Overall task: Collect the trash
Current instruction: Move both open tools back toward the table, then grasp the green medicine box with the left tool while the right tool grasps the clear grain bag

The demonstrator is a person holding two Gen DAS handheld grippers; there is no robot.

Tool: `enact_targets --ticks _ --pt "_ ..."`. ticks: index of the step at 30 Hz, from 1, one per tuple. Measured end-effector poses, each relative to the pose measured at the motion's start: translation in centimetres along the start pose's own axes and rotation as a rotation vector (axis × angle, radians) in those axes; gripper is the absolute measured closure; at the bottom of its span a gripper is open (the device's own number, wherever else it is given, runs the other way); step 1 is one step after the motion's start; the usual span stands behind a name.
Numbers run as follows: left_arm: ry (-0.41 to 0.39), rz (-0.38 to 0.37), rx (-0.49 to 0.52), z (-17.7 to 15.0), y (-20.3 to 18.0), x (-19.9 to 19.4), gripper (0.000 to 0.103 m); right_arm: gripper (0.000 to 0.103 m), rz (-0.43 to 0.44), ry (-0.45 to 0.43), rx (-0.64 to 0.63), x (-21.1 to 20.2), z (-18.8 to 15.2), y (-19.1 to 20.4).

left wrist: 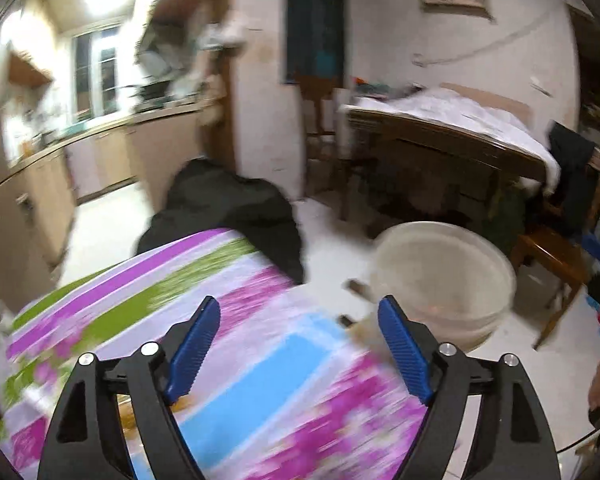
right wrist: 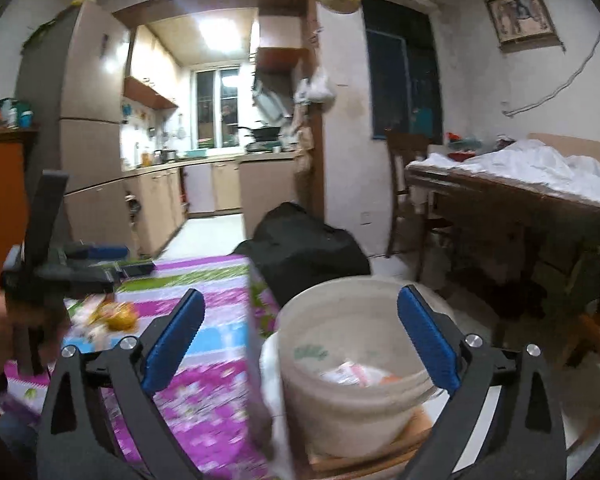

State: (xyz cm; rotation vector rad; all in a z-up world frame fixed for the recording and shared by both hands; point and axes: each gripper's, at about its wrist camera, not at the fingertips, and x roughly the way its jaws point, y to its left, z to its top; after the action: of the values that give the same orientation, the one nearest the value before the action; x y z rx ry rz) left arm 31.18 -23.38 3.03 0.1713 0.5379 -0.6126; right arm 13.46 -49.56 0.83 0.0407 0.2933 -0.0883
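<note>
Blue-padded right tool (right wrist: 300,336), fingers apart and empty, frames the plastic bucket (right wrist: 352,364) at lower centre, wrappers inside. Left tool (left wrist: 298,346), likewise apart, hovers over the striped surface (left wrist: 260,360). Crumpled yellow wrapper (right wrist: 118,316), lower left: probably light, soft; pinch mid-fold.

Bucket (right wrist: 352,364) right of the worktop (right wrist: 204,392); wrappers (right wrist: 108,314) on the worktop's left; bag (right wrist: 304,252) on the floor beyond.

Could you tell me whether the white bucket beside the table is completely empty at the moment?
No, the right wrist view shows the bucket holding some crumpled white and orange wrappers at its bottom.
</note>
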Motion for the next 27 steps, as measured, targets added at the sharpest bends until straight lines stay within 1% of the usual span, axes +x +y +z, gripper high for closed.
enact_targets --ticks 1,3,5,7,9,12,15,17,19,21,25,27 --pt "0.008 0.042 -0.03 -1.0 3.0 -1.1 0.02 0.008 0.018 0.011 0.003 -0.1 -0.6 0.5" --pt "0.036 0.164 -0.094 -3.5 9.3 -2.8 0.02 0.008 0.051 0.049 0.02 0.1 -2.1 1.6" --pt "0.084 0.263 -0.168 -6.1 14.8 -4.0 0.02 0.008 0.079 0.09 0.031 0.4 -3.4 2.7" --pt "0.105 0.309 -0.236 -8.2 18.9 -5.3 0.02 0.008 0.093 0.135 0.054 1.0 -4.8 3.6" --pt "0.138 0.36 -0.268 -10.4 22.1 -6.4 0.02 0.008 0.115 0.178 0.079 1.5 -6.1 5.0" --pt "0.204 0.365 -0.327 -12.9 25.2 -6.5 0.02 0.008 0.163 0.23 0.049 2.3 -7.0 7.4" --pt "0.235 0.343 -0.35 -13.9 25.7 -5.9 0.02 0.008 0.242 0.251 -0.019 3.6 -6.7 10.8" --pt "0.244 0.283 -0.361 -14.2 25.6 -5.5 0.02 0.008 0.308 0.268 -0.055 5.1 -6.2 13.1" --pt "0.261 0.239 -0.37 -14.7 25.6 -4.4 0.019 0.008 0.37 0.295 -0.083 6.8 -5.8 15.3" --pt "0.275 0.244 -0.366 -14.6 25.9 -3.1 0.019 0.008 0.439 0.332 -0.082 8.7 -5.4 17.0" --pt "0.302 0.247 -0.352 -14.5 26.0 -1.1 0.02 0.009 0.512 0.403 -0.077 13.1 -5.3 20.5" --pt "0.314 0.248 -0.336 -14.7 26.0 -0.3 0.027 0.013 0.535 0.438 -0.082 15.0 -5.4 21.9"
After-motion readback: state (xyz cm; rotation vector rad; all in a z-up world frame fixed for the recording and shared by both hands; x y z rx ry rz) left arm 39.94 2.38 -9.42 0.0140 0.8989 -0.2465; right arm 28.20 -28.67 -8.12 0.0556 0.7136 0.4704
